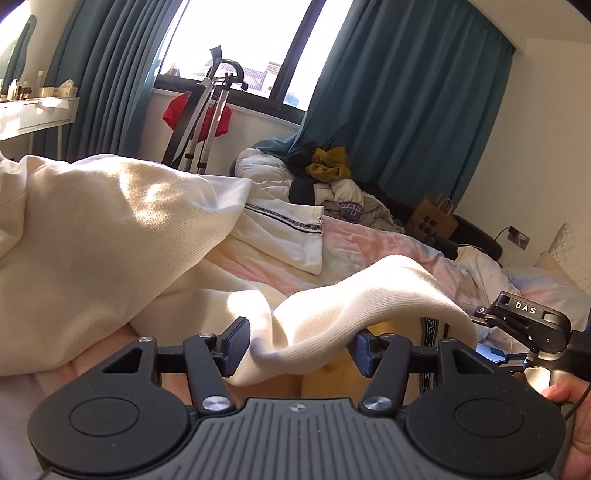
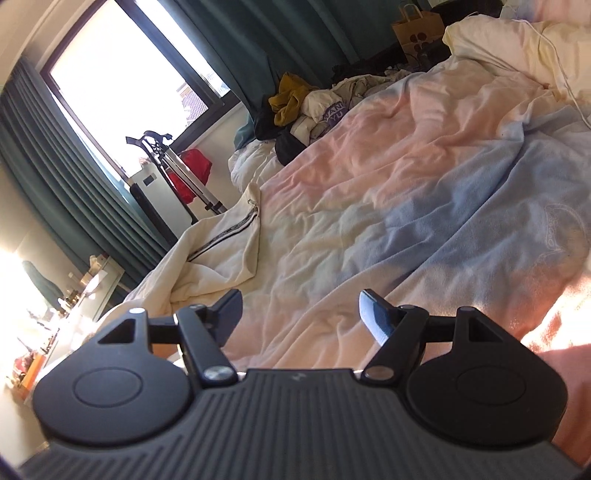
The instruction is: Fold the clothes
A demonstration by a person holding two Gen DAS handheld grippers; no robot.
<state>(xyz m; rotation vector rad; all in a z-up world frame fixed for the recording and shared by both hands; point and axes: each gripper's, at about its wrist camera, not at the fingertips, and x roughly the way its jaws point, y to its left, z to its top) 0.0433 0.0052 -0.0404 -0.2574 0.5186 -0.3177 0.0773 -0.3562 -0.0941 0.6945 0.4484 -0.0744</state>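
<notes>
- Left gripper (image 1: pixel 299 349): jaws spread apart, a ribbed cream cuff (image 1: pixel 354 314) draped between the blue pads (image 1: pixel 236 343); cloth touching the left pad, contact with the right pad not resolvable.
- Cuff belonging to a cream zip-up garment (image 1: pixel 110 229), bulk bunched at left of the left wrist view, near edge cut off by the frame.
- Strip of printed tape (image 1: pixel 428 354) under the cuff, lettering mostly covered and not legible.
- Right gripper (image 2: pixel 301 317): jaws spread apart, nothing between them, hovering over the pastel bedspread (image 2: pixel 424 192).
- Same right gripper at far right of the left wrist view (image 1: pixel 524 321), marked "DAS", fingertips hidden behind the cuff; hand (image 1: pixel 576 424) on its handle cropped by the frame edge.
- Zippered front of the garment (image 2: pixel 236 229) lying flat on the bedspread, well ahead of the right gripper, lower part crumpled.
- Pile of mixed clothes (image 2: pixel 314 103) at the far bed edge, single items hard to separate; one mustard piece and one purple print visible.
- Brown paper bag (image 2: pixel 417 26) beyond the pile, top cropped.
- Folded metal stand (image 1: pixel 207 122) with a red item hung on it, under the window (image 1: pixel 240 40); outside view blown out by glare.
- Teal curtains (image 1: pixel 406 110) on both sides.
</notes>
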